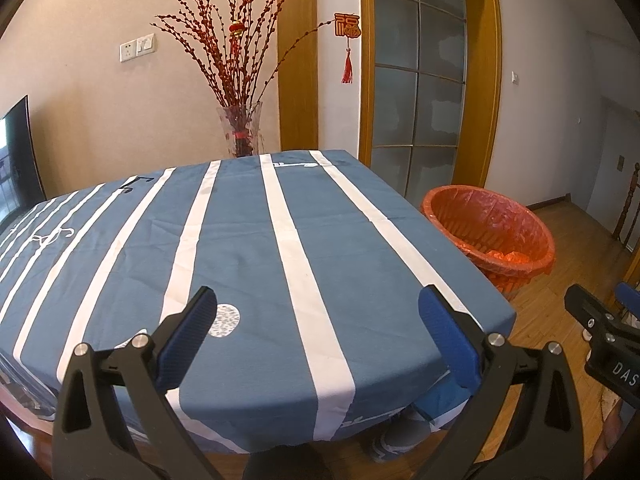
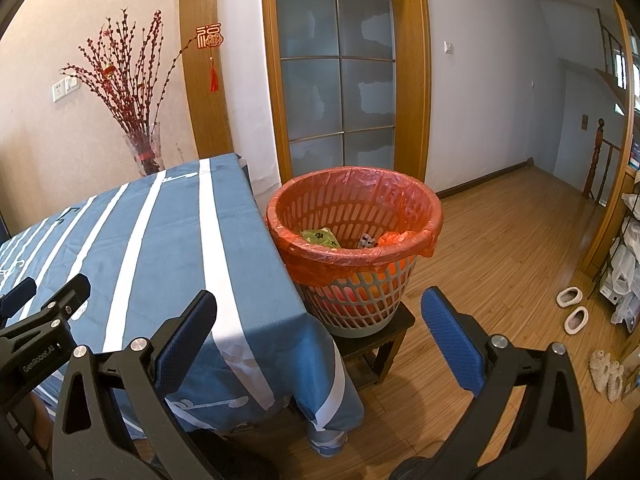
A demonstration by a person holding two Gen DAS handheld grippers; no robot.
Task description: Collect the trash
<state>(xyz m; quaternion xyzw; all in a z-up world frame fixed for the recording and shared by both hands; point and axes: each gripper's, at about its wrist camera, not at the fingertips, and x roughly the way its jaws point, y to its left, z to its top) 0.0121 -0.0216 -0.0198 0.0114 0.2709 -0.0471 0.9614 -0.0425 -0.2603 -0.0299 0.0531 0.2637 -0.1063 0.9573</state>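
Note:
A grey slatted waste basket (image 2: 360,304) lined with an orange bag (image 2: 356,200) stands on a low dark stool right of the table. Inside it lie a green wrapper (image 2: 320,238) and a small patterned wrapper (image 2: 367,241). The basket also shows in the left wrist view (image 1: 490,232). My left gripper (image 1: 318,312) is open and empty above the near edge of the blue striped tablecloth (image 1: 248,240). My right gripper (image 2: 318,314) is open and empty, in front of the basket at the table's near right corner. No trash shows on the tablecloth.
A glass vase of red branches (image 1: 240,132) stands behind the table. A wood-framed glass door (image 2: 336,72) is behind the basket. Wooden floor (image 2: 500,248) stretches right, with slippers (image 2: 572,308) and a shelf rack (image 2: 624,264) at the far right.

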